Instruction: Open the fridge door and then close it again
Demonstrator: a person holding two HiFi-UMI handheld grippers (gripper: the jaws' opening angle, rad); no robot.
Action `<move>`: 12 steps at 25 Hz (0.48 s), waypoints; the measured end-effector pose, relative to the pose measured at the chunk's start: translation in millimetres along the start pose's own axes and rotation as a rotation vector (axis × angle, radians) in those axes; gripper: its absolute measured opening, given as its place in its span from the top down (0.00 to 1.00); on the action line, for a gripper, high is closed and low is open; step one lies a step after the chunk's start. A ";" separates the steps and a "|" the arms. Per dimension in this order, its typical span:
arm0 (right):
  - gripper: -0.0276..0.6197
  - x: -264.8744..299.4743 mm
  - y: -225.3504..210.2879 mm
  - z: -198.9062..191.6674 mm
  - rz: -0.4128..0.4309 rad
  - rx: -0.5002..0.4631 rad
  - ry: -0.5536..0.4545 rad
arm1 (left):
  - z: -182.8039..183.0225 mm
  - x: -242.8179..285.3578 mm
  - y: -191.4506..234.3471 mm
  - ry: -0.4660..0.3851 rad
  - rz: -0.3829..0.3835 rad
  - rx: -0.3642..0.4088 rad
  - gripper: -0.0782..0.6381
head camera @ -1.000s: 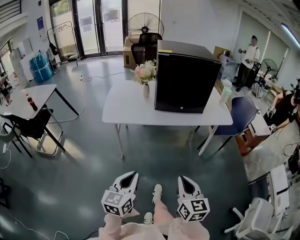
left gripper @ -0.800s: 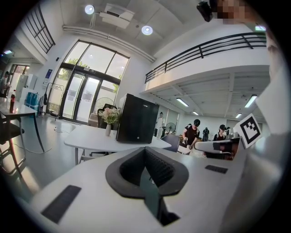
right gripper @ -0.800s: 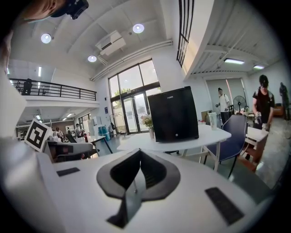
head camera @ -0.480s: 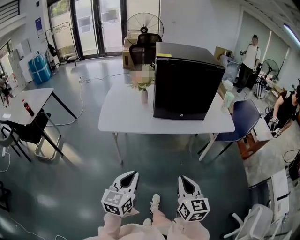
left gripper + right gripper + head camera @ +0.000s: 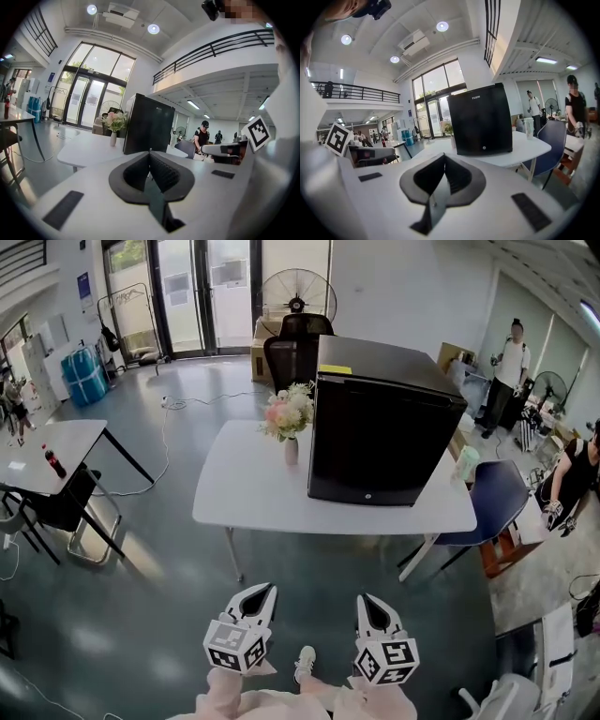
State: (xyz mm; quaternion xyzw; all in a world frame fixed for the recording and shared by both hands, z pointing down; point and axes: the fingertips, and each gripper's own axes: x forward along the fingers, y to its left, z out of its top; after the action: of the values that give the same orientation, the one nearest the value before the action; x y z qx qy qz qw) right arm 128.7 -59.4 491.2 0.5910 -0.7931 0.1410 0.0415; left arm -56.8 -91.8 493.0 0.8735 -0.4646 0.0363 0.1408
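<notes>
Hovering low in frame, left hand-held gripper (image 5: 267, 589) and right hand-held gripper (image 5: 363, 598) both closed, empty, black fridge (image 5: 384, 423) shut on white table (image 5: 248, 493) at centre

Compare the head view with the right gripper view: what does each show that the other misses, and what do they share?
Head view only: the top of the black fridge with its yellow label, the standing fan behind it, and the person's shoe. Right gripper view only: the ceiling lights and the balcony railing. Both: the fridge, door shut, on the white table, the blue chair beside it, and the right tool, shut and empty.
</notes>
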 end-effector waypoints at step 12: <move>0.94 66.5 -37.2 30.1 0.051 -0.035 -0.007 | 25.7 65.9 21.0 -0.019 0.050 0.011 0.88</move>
State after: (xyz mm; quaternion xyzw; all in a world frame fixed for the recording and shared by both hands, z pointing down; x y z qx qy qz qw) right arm 147.2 -138.9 484.3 0.5704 -0.8104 0.1259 0.0454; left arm -38.5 -162.9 485.7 0.8626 -0.4876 0.0339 0.1306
